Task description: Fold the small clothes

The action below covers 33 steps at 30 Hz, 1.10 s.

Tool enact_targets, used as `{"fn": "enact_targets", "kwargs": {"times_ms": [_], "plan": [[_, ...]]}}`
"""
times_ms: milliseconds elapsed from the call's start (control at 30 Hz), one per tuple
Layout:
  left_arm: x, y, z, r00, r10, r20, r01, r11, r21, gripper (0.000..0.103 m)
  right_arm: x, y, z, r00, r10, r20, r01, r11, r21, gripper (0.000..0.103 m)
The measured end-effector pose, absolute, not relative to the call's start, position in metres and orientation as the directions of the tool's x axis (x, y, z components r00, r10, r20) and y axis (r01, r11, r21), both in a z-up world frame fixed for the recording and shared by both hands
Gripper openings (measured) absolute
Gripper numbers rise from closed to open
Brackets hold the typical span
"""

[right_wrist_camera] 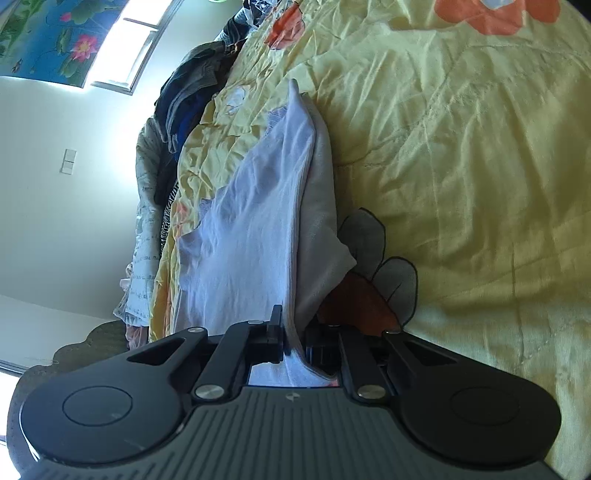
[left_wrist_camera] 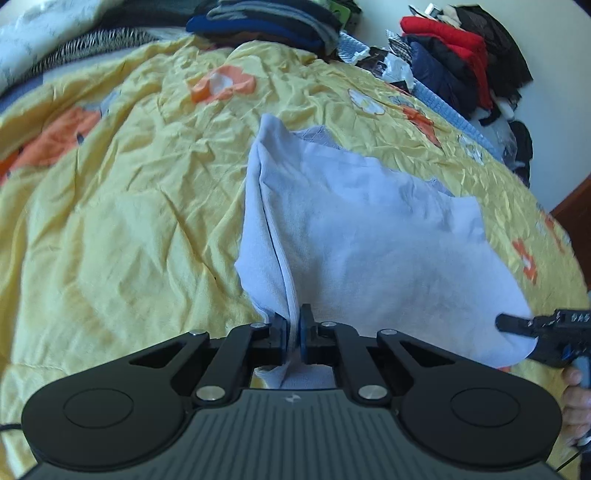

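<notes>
A small pale lavender-white garment (left_wrist_camera: 362, 236) lies partly lifted on a yellow flowered bedspread (left_wrist_camera: 122, 206). My left gripper (left_wrist_camera: 294, 330) is shut on the garment's near edge, with cloth pinched between the blue pads. My right gripper (left_wrist_camera: 517, 326) shows at the right edge of the left wrist view, holding the garment's right corner. In the right wrist view the right gripper (right_wrist_camera: 293, 338) is shut on the same garment (right_wrist_camera: 258, 229), which stretches away over the bedspread (right_wrist_camera: 461, 166). The cloth hangs taut between both grippers.
A pile of dark folded clothes (left_wrist_camera: 266, 22) sits at the far end of the bed. More clothes, red and navy (left_wrist_camera: 454, 55), are heaped at the far right. A wall with a light switch (right_wrist_camera: 69, 161) and a window (right_wrist_camera: 136, 44) lies left in the right wrist view.
</notes>
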<state>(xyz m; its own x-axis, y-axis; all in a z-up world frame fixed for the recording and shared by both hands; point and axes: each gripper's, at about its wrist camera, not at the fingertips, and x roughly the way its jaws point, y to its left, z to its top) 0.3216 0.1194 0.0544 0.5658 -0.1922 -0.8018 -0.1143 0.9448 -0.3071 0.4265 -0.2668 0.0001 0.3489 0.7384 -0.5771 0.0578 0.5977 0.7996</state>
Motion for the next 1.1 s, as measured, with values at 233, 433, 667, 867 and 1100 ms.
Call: {"fn": "enact_targets", "kwargs": {"times_ms": [233, 433, 667, 867, 1100], "plan": [[0.303, 0.11, 0.067, 0.567, -0.181, -0.803, -0.059, 0.964, -0.258, 0.006, 0.415, -0.273, 0.005, 0.337, 0.754, -0.564, 0.053, 0.583, 0.811, 0.014], [0.275, 0.104, 0.065, 0.542, -0.192, -0.818, -0.034, 0.968, -0.25, 0.005, 0.384, -0.287, 0.003, 0.332, 0.769, -0.546, 0.07, 0.558, 0.827, 0.014], [0.231, 0.099, 0.056, 0.507, -0.222, -0.833, -0.032, 0.961, -0.275, 0.005, 0.33, -0.308, -0.006, 0.325, 0.79, -0.52, 0.121, 0.511, 0.851, 0.014], [0.221, 0.102, 0.039, 0.506, -0.224, -0.833, -0.053, 0.956, -0.289, 0.007, 0.305, -0.322, -0.018, 0.344, 0.776, -0.528, 0.171, 0.501, 0.848, 0.014], [0.204, 0.106, 0.065, 0.591, -0.066, -0.804, -0.068, 0.989, -0.131, 0.01, 0.305, -0.327, -0.007, 0.437, 0.688, -0.579, 0.15, 0.578, 0.802, 0.034]]}}
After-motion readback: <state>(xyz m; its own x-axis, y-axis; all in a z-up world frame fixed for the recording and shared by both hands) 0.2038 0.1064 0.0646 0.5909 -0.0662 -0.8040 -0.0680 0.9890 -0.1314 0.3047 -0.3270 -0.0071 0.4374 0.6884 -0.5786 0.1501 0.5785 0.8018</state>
